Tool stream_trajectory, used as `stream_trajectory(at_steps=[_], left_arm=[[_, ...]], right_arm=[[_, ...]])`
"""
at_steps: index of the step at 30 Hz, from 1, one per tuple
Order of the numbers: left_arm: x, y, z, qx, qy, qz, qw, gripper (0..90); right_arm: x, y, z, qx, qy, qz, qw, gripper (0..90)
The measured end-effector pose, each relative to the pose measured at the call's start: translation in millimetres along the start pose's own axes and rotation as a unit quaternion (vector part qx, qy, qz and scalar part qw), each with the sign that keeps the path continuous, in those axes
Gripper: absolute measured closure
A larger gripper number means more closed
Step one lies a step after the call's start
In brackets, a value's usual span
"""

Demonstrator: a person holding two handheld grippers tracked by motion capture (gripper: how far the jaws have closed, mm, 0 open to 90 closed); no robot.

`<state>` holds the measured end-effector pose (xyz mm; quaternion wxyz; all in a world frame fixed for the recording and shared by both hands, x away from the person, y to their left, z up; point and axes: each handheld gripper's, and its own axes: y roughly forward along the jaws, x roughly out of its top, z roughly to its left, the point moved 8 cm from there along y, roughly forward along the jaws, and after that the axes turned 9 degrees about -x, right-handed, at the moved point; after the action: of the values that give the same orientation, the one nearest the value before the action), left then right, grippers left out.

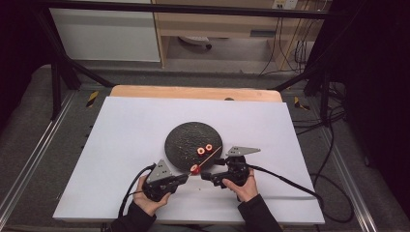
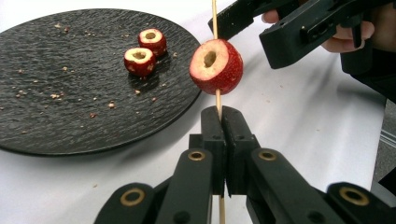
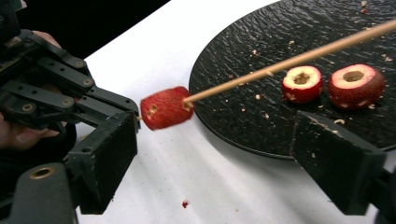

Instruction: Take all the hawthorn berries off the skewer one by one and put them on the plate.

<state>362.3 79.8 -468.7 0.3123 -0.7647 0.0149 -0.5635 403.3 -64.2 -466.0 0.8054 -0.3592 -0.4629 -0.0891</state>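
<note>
Just beyond left claw [image 2: 222, 116], skewered fruit [image 2: 215, 66].

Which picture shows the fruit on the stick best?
The left gripper view: the skewered red fruit sits close, its cored hole facing us. The right gripper view shows its side, slightly blurred. The high view shows a tiny red dot.

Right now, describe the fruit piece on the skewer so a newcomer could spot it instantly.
Find the round black plate mid-table. Just off its near edge, the left tool grips a thin wooden skewer. The red cored fruit piece is threaded on it, in the air, unlike the two lying on the plate.
</note>
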Motion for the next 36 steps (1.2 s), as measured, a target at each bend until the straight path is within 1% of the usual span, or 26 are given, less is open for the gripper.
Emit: stream_trajectory(at_steps=[5,12,20,26,29,36], left_arm=[[2.3,4.9,-3.2,-0.001,0.004,0.000,1.0000,88.1],[3.1,12.1,-10.5,-0.007,0.012,0.004,0.9999,88.1],[4.1,14.2,-14.0,-0.010,0.014,0.003,0.9998,88.1],[4.0,14.3,-14.9,-0.012,0.015,0.004,0.9998,88.1],[4.0,14.3,-15.2,-0.012,0.016,0.004,0.9998,88.1],[4.5,13.6,-15.8,-0.014,0.016,0.001,0.9998,88.1]], right_arm=[[-1.0,1.2,2.8,0.011,0.004,0.000,0.9999,21.1],[-1.4,0.2,7.1,0.031,0.010,0.004,0.9995,32.7],[-5.0,0.9,10.4,0.051,0.008,0.017,0.9985,45.7],[-7.3,1.7,11.9,0.058,0.003,0.027,0.9980,55.1],[-7.0,1.1,12.4,0.061,0.003,0.026,0.9978,57.9],[-5.6,-0.8,12.7,0.063,0.006,0.028,0.9976,59.5]])
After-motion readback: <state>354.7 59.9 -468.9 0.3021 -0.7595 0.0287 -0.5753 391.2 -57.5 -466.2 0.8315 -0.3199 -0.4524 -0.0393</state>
